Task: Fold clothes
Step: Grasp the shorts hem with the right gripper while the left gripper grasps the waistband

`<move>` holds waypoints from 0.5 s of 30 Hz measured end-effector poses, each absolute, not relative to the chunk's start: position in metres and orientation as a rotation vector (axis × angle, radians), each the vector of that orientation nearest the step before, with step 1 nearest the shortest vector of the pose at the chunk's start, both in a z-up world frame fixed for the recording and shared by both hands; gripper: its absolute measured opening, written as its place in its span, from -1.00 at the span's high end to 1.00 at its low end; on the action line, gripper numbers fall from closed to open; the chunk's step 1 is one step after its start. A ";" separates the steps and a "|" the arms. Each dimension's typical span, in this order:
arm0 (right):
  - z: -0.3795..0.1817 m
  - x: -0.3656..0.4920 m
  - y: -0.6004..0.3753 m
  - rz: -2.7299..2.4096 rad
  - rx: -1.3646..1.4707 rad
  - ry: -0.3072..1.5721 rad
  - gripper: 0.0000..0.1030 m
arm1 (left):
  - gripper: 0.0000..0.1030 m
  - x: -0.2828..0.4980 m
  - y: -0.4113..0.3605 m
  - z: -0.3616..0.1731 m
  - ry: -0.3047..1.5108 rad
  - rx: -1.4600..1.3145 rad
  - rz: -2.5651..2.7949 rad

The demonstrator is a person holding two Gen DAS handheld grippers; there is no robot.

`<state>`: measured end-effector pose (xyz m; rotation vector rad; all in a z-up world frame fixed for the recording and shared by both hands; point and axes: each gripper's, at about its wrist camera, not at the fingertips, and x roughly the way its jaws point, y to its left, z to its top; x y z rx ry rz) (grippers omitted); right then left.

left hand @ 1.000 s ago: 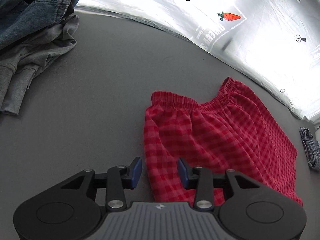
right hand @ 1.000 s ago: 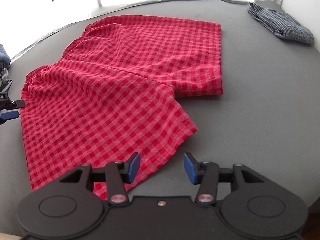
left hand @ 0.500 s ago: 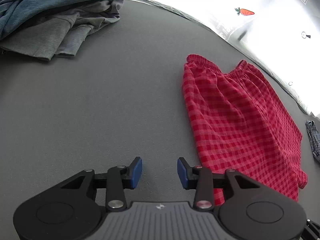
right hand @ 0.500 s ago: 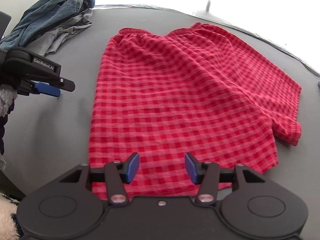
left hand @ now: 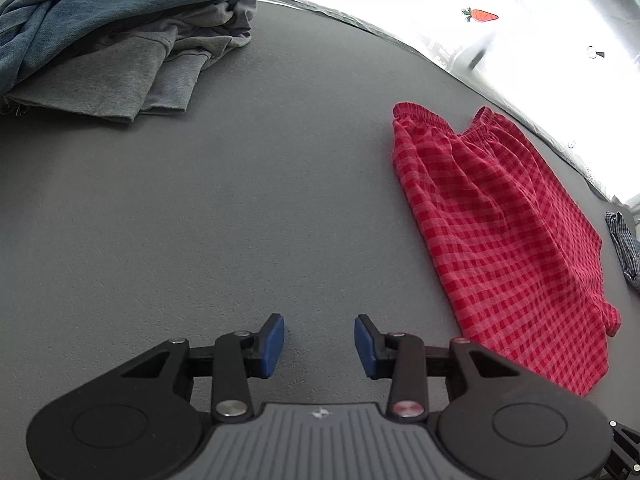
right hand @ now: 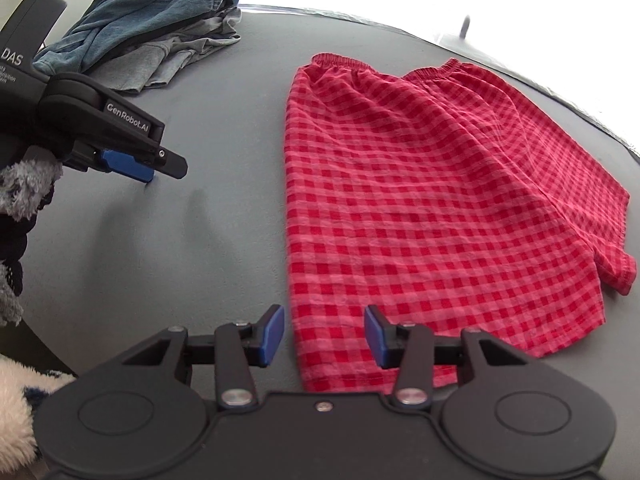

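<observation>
On the grey table: red gingham shorts [right hand: 432, 200] lie spread flat on the grey table top [left hand: 200, 208], elastic waistband at the far end, leg hems at the near end.
Shorts, right wrist view: the near hem runs under the tool body, so its lowest edge is hidden; the right leg's hem corner curls up slightly at the right.
Shorts, left wrist view: the shorts [left hand: 508, 236] sit off to the right, and their near right corner is cut off behind the tool.
Right gripper [right hand: 324, 334]: jaws spread wide with nothing between them, over the near left corner of the shorts; whether the blue pads [right hand: 376, 336] touch the cloth cannot be told.
Left gripper [left hand: 319, 340]: jaws wide apart and holding nothing, above bare table left of the shorts. From the right wrist view, the same gripper [right hand: 132, 164] is seen from the side and its opening is hard to read.
Clothes pile: blue denim garment [left hand: 100, 8] heaped over grey garments [left hand: 120, 76] at the far left, partly cut off by the picture edge.
Far right edge: a dark checked cloth [left hand: 624, 244], only a sliver visible.
Beyond the table: a bright, washed-out sheet with a carrot sticker [left hand: 480, 15]; its printed lettering is unreadable.
Lower left, right wrist view: fuzzy sleeve fabric [right hand: 24, 192], blurred.
</observation>
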<state>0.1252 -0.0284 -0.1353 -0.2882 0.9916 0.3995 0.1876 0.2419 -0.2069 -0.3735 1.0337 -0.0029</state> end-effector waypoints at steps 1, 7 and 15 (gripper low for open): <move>-0.137 0.122 -0.025 0.407 -0.305 0.992 0.17 | 0.21 0.188 0.242 -0.207 1.033 -0.372 -0.008; -0.144 0.110 -0.013 0.378 -0.447 0.978 0.47 | 0.20 0.187 0.242 -0.208 1.031 -0.363 -0.022; -0.142 0.099 -0.013 0.416 -0.584 0.892 0.99 | 0.12 0.194 0.235 -0.202 1.008 -0.405 -0.069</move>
